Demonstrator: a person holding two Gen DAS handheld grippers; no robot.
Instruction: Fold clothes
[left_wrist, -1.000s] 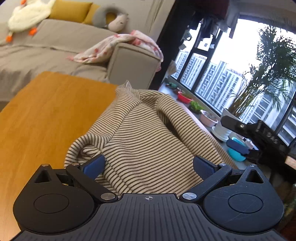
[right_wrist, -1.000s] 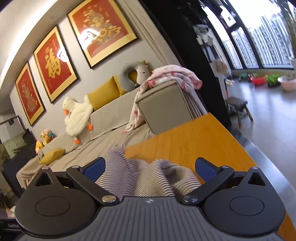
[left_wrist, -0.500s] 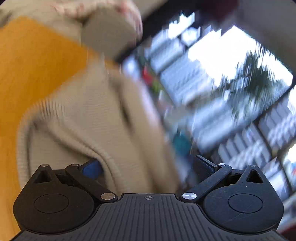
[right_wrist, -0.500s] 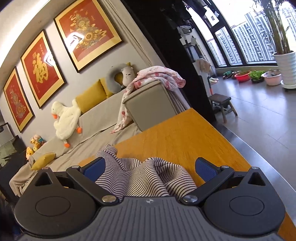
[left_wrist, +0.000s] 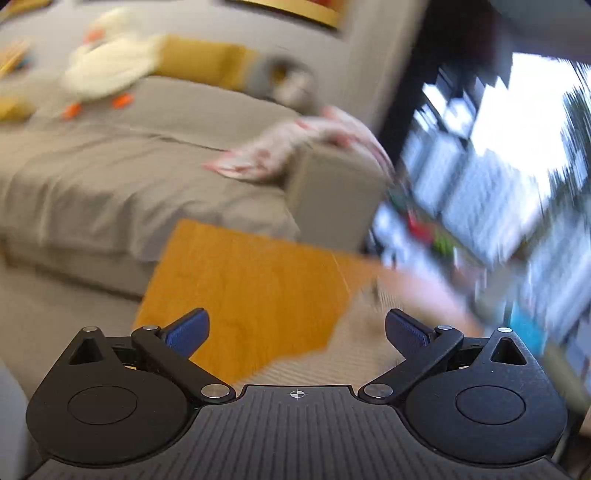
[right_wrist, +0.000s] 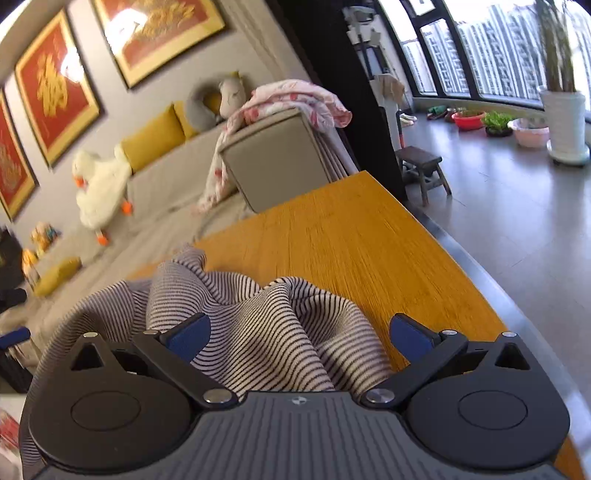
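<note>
The left wrist view is smeared with motion blur. The left gripper (left_wrist: 295, 330) has its blue-padded fingers (left_wrist: 186, 330) spread wide with nothing between them. Below it lies the orange wooden tabletop (left_wrist: 251, 273), and a blurred edge of the striped sweater (left_wrist: 354, 354) shows at the near right, beneath the right-hand finger but not clamped by it.

The right wrist view is sharp. The right gripper (right_wrist: 299, 332) is also wide apart, holding nothing. The black-and-cream striped sweater (right_wrist: 258, 325) lies crumpled in soft ridges on the near left part of the tabletop (right_wrist: 351, 240), bunched under and between the fingers, with one peak of cloth rising at its far left edge. Whether the pads touch the cloth cannot be told.

Beyond the tabletop stands a grey sofa (right_wrist: 273, 162) with a pink patterned blanket (right_wrist: 295, 99) draped over its armrest, yellow cushions (right_wrist: 153, 144), a neck pillow (right_wrist: 218, 99) and a white plush goose (right_wrist: 98, 184). Red framed pictures (right_wrist: 55, 88) hang on the wall. At the far right, a small dark stool (right_wrist: 423, 166) stands on the floor near a potted plant (right_wrist: 563, 122) and bowls by the windows.
</note>
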